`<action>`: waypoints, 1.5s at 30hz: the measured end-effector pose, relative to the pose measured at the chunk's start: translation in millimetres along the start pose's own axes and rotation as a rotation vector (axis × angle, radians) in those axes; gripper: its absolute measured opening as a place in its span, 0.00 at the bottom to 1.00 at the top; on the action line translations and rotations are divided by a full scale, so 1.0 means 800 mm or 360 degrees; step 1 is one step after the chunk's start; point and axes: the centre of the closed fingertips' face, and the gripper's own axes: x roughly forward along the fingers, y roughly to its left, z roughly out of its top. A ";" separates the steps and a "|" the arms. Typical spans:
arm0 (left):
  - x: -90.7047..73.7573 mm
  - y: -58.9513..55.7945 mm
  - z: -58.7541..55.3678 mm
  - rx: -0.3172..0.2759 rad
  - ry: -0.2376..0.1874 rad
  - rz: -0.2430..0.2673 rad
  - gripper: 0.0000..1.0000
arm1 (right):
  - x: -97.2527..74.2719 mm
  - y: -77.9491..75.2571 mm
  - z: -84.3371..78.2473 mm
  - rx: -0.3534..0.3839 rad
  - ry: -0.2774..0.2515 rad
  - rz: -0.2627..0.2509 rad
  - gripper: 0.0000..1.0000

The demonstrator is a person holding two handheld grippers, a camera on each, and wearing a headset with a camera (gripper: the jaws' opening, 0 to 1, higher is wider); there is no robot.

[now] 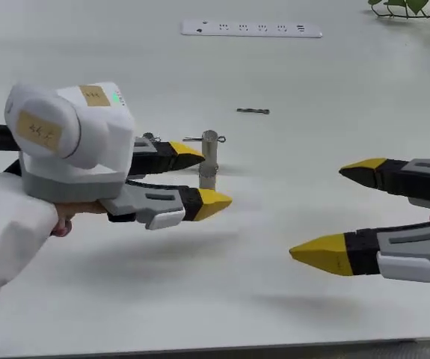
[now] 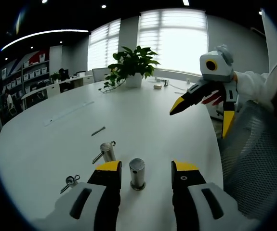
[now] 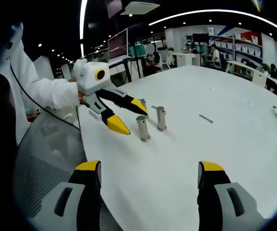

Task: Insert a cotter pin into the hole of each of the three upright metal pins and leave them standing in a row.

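A bare upright metal pin [image 2: 137,173] stands between the tips of my open left gripper [image 2: 147,166], untouched by either jaw. In the head view that pin [image 1: 208,178] shows low between the yellow tips of the left gripper [image 1: 213,177]. Behind it stands a second pin [image 2: 108,151] with a cotter pin [image 1: 203,138] through its top. Beside the left jaw a cotter pin loop [image 2: 71,179] shows; what carries it is hidden. A loose cotter pin [image 1: 252,111] lies farther back. My right gripper [image 1: 318,213] hovers open and empty to the right, well apart from the pins.
A white power strip [image 1: 252,29] lies at the far edge of the white table [image 1: 215,299]. Plant leaves [image 1: 413,7] hang in at the far right corner. A mesh chair back [image 3: 46,159] stands at the table's edge in the right gripper view.
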 end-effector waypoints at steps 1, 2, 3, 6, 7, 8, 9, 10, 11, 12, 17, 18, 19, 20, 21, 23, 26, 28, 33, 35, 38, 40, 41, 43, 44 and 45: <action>-0.004 0.001 0.001 0.0007 -0.0012 0.0016 0.44 | 0.000 -0.002 -0.001 -0.0001 0.0000 -0.0002 0.80; -0.006 0.001 0.002 0.0009 -0.0022 0.0024 0.47 | 0.000 -0.002 -0.001 0.0000 0.0000 -0.0003 0.80; -0.010 0.000 0.003 -0.0006 -0.0028 0.0018 0.49 | 0.000 -0.002 -0.001 0.0002 0.0000 -0.0006 0.80; -0.019 -0.005 0.004 -0.0030 -0.0042 0.0000 0.50 | 0.000 -0.002 -0.001 0.0003 0.0002 -0.0008 0.80; -0.021 -0.006 0.003 -0.0032 -0.0042 0.0001 0.50 | -0.001 -0.002 -0.001 0.0003 0.0003 -0.0008 0.80; -0.023 -0.007 0.001 -0.0033 -0.0039 0.0002 0.51 | -0.001 -0.001 -0.002 0.0002 0.0004 -0.0008 0.80; -0.025 -0.008 -0.001 -0.0033 -0.0036 0.0003 0.54 | -0.001 -0.001 -0.002 0.0003 0.0005 -0.0008 0.80; -0.027 -0.009 -0.002 -0.0032 -0.0036 0.0002 0.59 | -0.001 -0.001 -0.002 0.0002 0.0006 -0.0010 0.80; -0.028 -0.009 -0.002 -0.0035 -0.0036 -0.0001 0.64 | -0.001 -0.001 -0.002 0.0002 0.0007 -0.0010 0.80; -0.032 -0.012 0.000 -0.0088 -0.0069 -0.0016 0.71 | -0.001 -0.001 -0.002 0.0003 0.0010 -0.0011 0.80; -0.044 -0.012 0.004 -0.0179 -0.0119 -0.0006 0.88 | -0.003 -0.006 -0.004 -0.0003 0.0023 -0.0020 0.80; -0.045 -0.012 0.004 -0.0174 -0.0116 0.0001 0.90 | -0.004 -0.007 -0.004 -0.0002 0.0025 -0.0021 0.80; -0.048 -0.012 0.002 -0.0176 -0.0109 0.0007 0.92 | -0.004 -0.007 -0.004 -0.0004 0.0027 -0.0025 0.80; -0.049 -0.012 0.001 -0.0183 -0.0105 0.0008 0.95 | -0.004 -0.008 -0.004 -0.0005 0.0029 -0.0027 0.79; -0.052 -0.013 0.000 -0.0186 -0.0103 0.0008 0.99 | -0.005 -0.008 -0.004 -0.0006 0.0033 -0.0030 0.80; -0.055 -0.016 -0.002 -0.0192 -0.0098 0.0000 0.99 | -0.006 -0.009 -0.004 -0.0010 0.0036 -0.0035 0.80; -0.059 -0.018 -0.008 -0.0191 -0.0077 0.0002 0.99 | -0.007 -0.013 -0.003 -0.0014 0.0038 -0.0043 0.79; -0.061 -0.017 -0.011 -0.0187 -0.0064 0.0012 0.99 | -0.008 -0.015 -0.002 -0.0019 0.0044 -0.0048 0.79; -0.065 -0.021 -0.019 -0.0239 -0.0047 0.0041 0.99 | -0.009 -0.020 0.001 -0.0034 0.0059 -0.0063 0.77; -0.067 -0.024 -0.023 -0.0256 -0.0044 0.0032 0.99 | -0.009 -0.024 0.003 -0.0042 0.0067 -0.0071 0.75; -0.069 -0.026 -0.027 -0.0268 -0.0032 0.0036 0.99 | -0.008 -0.034 0.008 -0.0049 0.0065 -0.0079 0.74; -0.071 -0.027 -0.031 -0.0276 -0.0017 0.0046 0.99 | -0.008 -0.041 0.010 -0.0077 0.0081 -0.0086 0.73; -0.072 -0.028 -0.032 -0.0275 -0.0017 0.0051 0.99 | -0.008 -0.043 0.011 -0.0089 0.0092 -0.0088 0.73; -0.074 -0.029 -0.032 -0.0285 -0.0020 0.0056 0.99 | -0.009 -0.057 0.013 -0.0127 0.0125 -0.0148 0.73; -0.075 -0.029 -0.033 -0.0293 -0.0022 0.0056 0.99 | -0.008 -0.061 0.014 -0.0130 0.0131 -0.0161 0.73; -0.076 -0.029 -0.033 -0.0304 -0.0022 0.0058 0.99 | -0.008 -0.066 0.016 -0.0136 0.0139 -0.0164 0.72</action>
